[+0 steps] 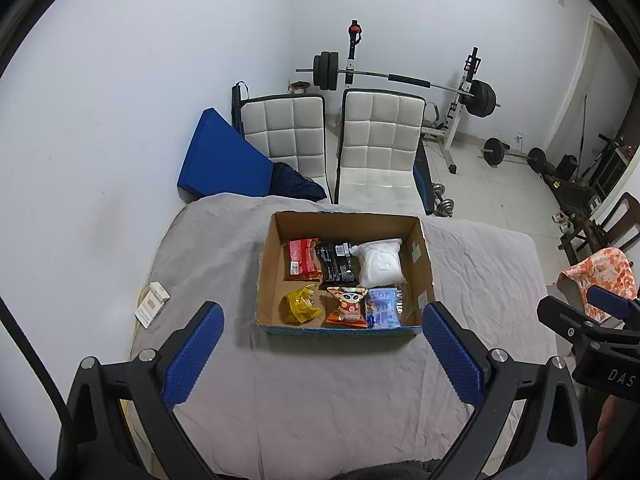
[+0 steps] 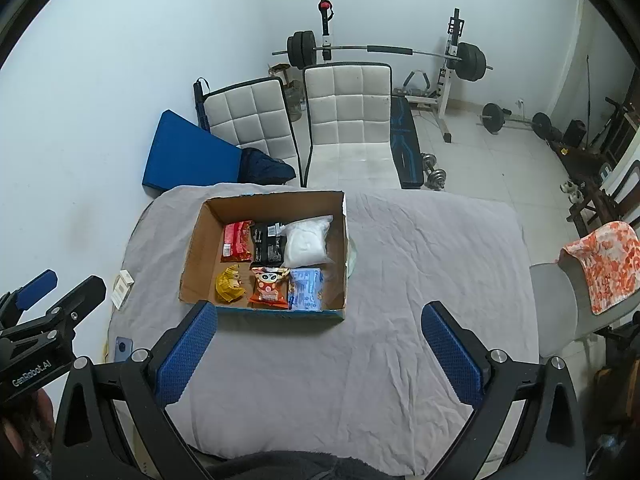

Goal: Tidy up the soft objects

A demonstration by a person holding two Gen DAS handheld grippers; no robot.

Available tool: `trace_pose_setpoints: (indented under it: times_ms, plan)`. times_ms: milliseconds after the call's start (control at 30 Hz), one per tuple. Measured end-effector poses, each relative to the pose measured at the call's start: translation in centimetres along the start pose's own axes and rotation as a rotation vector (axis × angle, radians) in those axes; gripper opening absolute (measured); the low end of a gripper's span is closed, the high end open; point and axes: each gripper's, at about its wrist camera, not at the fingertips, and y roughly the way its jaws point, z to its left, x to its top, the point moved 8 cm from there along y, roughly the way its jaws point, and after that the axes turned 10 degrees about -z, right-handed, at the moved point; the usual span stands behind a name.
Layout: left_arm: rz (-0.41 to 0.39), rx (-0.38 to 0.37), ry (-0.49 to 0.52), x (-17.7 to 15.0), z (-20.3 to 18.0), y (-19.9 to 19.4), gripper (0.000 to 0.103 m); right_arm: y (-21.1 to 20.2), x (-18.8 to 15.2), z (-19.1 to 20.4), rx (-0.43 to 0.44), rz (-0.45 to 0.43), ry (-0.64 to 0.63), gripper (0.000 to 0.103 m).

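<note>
Left wrist view: left gripper (image 1: 322,338) jaws wide, holding nothing, low in frame. Cardboard box (image 1: 276,236) at centre on the grey-covered surface (image 1: 320,392) holds six soft packets. Right wrist view: right gripper (image 2: 319,336) jaws wide, empty; box centre-left.

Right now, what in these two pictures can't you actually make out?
- Print on the snack packets in the cardboard box: too small in both views.
- Pale thing beside the box: hidden by its right wall, right wrist view.
- Phone on the sheet: partly covered by the left hand-held gripper.
- Small white cartons: lettering too small.
</note>
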Motion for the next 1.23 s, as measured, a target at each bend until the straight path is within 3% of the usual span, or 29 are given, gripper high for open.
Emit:
trace_pose_setpoints:
  times_ms: [1233]
  plan:
    - [0.005,-0.003,0.000,-0.8,-0.1,0.6,0.102,0.5,-0.5,-1.0,-0.014,0.007,0.004,0.103]
